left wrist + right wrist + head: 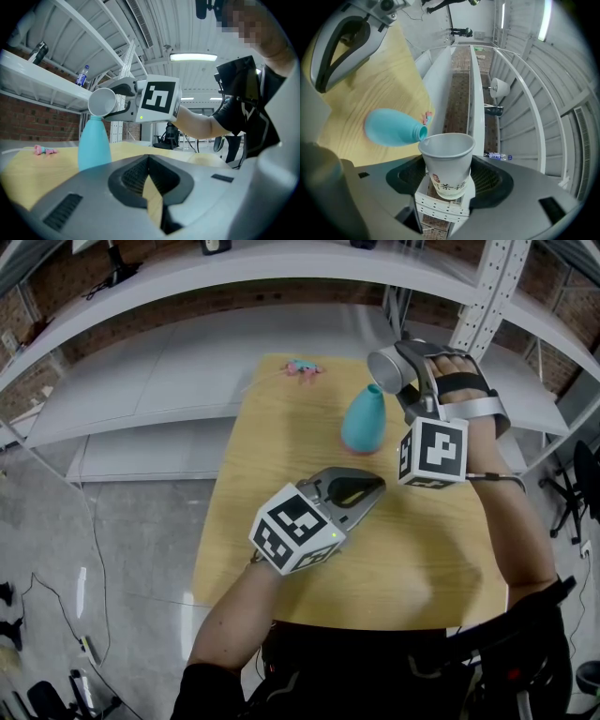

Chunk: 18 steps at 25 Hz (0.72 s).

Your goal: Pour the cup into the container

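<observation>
A teal bottle-shaped container (364, 420) stands upright near the far end of the wooden table (281, 559). My right gripper (405, 367) is shut on a white paper cup (384, 368), which is tipped on its side with its rim just above the container's mouth. In the right gripper view the cup (446, 159) sits between the jaws, its rim close to the container's (391, 127) opening; what is inside the cup is not visible. My left gripper (375, 487) hovers low over the table's middle, shut and empty. From the left gripper view, the cup (102, 101) tops the container (93, 143).
A small pink and blue object (303, 367) lies at the table's far edge. White metal shelves (187, 371) curve behind and above the table. A plastic bottle (82, 75) rests on an upper shelf. The table's near edge is close to the person's body.
</observation>
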{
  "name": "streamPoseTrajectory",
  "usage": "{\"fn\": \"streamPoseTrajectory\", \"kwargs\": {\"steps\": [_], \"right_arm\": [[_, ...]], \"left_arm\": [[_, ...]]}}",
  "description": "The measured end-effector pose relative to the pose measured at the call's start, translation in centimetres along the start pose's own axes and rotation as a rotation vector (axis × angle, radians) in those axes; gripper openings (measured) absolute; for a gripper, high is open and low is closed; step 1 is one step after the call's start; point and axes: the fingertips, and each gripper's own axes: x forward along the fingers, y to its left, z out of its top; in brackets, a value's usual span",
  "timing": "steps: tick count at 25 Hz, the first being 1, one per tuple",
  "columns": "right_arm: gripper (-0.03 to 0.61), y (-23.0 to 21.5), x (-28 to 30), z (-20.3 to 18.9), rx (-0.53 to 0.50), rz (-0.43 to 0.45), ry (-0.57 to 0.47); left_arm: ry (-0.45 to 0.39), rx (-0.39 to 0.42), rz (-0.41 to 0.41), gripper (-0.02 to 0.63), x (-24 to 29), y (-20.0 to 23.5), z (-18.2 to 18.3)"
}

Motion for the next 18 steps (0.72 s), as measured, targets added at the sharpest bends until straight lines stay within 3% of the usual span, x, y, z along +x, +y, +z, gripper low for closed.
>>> {"fn": "streamPoseTrajectory", "kwargs": {"steps": [7, 14, 18], "right_arm": [[0.305, 0.7, -0.1, -0.3, 0.223, 0.044, -0.045], [0.305, 2.4, 0.1, -1.3, 0.702, 0.167, -0.158], [0.305, 3.6, -0.2, -2.3, 1.042, 0.242, -0.242]], "left_arm": [[-0.001, 0.000, -0.002, -0.002, -0.1, 0.0, -0.1], [-0.001, 0.000, 0.000, -0.002, -0.1, 0.1, -0.1], [-0.003, 0.002, 0.000, -0.002, -0.2, 0.1, -0.1]]}}
